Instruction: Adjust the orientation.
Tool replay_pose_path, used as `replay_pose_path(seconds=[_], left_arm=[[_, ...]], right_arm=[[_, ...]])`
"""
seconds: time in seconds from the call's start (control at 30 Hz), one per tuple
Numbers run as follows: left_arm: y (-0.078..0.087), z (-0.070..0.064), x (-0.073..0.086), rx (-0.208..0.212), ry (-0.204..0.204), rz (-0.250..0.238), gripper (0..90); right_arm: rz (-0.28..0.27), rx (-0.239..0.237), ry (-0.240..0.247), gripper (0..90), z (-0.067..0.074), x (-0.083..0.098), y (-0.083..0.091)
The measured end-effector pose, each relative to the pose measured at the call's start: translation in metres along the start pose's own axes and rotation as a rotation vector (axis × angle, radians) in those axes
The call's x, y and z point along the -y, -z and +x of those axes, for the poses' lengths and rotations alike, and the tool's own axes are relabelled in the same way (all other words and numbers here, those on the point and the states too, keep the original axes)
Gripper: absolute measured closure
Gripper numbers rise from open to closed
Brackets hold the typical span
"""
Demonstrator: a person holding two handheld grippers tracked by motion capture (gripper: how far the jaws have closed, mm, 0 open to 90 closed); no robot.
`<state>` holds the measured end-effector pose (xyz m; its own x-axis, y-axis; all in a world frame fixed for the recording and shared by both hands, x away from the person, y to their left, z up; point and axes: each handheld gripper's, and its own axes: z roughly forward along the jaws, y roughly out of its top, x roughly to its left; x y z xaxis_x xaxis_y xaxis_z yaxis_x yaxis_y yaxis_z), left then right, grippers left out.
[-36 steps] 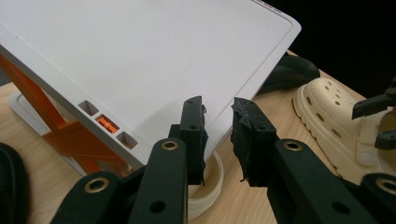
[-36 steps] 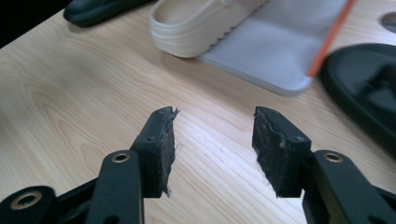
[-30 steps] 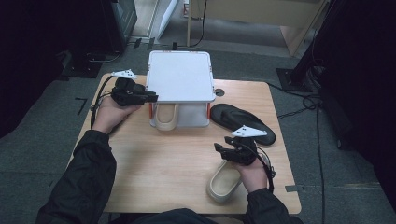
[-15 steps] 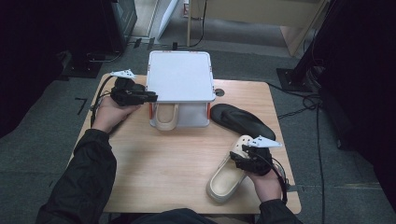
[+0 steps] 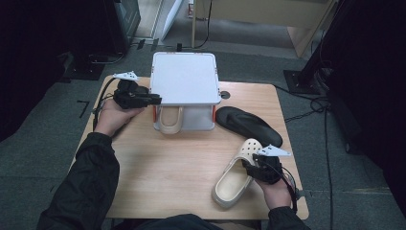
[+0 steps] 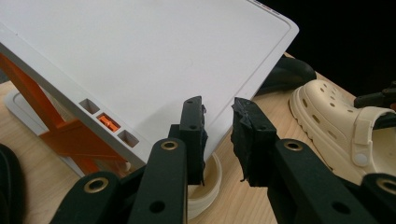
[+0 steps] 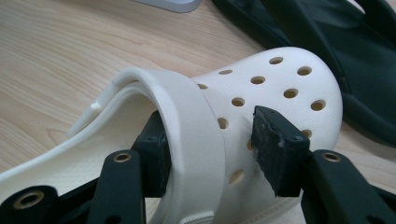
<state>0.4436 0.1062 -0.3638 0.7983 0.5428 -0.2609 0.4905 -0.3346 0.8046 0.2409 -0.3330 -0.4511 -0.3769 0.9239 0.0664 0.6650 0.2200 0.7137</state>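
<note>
- The cream clog (image 5: 237, 175) lies on the wooden table (image 5: 172, 167) near its front right corner, toe pointing away from the person and toward the black sandal (image 5: 246, 125)
- The right gripper (image 5: 261, 167) sits at the clog's right side; in the right gripper view one jaw is inside the shoe behind the folded-forward heel strap (image 7: 196, 135), the other stands outside against the perforated upper (image 7: 275, 88)
- Its jaws have just been closing around the strap and the side wall of the clog; the outer pad (image 7: 275, 149) is at or just off the wall, and whether it presses cannot be told
- The left gripper (image 5: 155, 99) is at the left front corner of the white rack (image 5: 184, 79), which stands at the back middle of the table
- In the left gripper view its jaws show a narrow gap, with the edge of the rack's white top (image 6: 140, 60) lying right in front of them; whether the pads pinch that edge cannot be told from the frames, and they stand close to shut
- A second cream clog (image 5: 170, 120) is tucked under the rack's top, its heel end sticking out at the front
- The rack has orange braces (image 6: 60, 135) on its side under the top
- The black sandal lies flat just right of the rack, between it and the loose clog, near but apart from the clog's toe
- The person's dark sleeves (image 5: 91, 182) come in from the bottom of the high view
</note>
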Motion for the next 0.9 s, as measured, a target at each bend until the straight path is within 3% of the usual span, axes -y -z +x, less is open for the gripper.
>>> replay_pose_path(seconds=[0.17, 0.27, 0.53, 0.9], left_arm=[[0.0, 0.001, 0.0, 0.005, 0.003, -0.002, 74.4], [0.0, 0.001, 0.0, 0.006, 0.003, -0.003, 74.4], [0.0, 0.001, 0.0, 0.007, 0.003, -0.004, 74.4], [0.0, 0.002, 0.001, 0.013, 0.006, -0.005, 74.4]], right_arm=[[-0.002, 0.032, 0.026, 64.4, 0.002, -0.004, 0.003], [-0.03, 0.063, 0.058, 70.6, 0.004, -0.008, 0.007], [-0.069, 0.027, 0.077, 74.6, 0.018, -0.018, 0.007], [-0.098, -0.034, 0.209, 76.1, 0.062, -0.042, -0.011]])
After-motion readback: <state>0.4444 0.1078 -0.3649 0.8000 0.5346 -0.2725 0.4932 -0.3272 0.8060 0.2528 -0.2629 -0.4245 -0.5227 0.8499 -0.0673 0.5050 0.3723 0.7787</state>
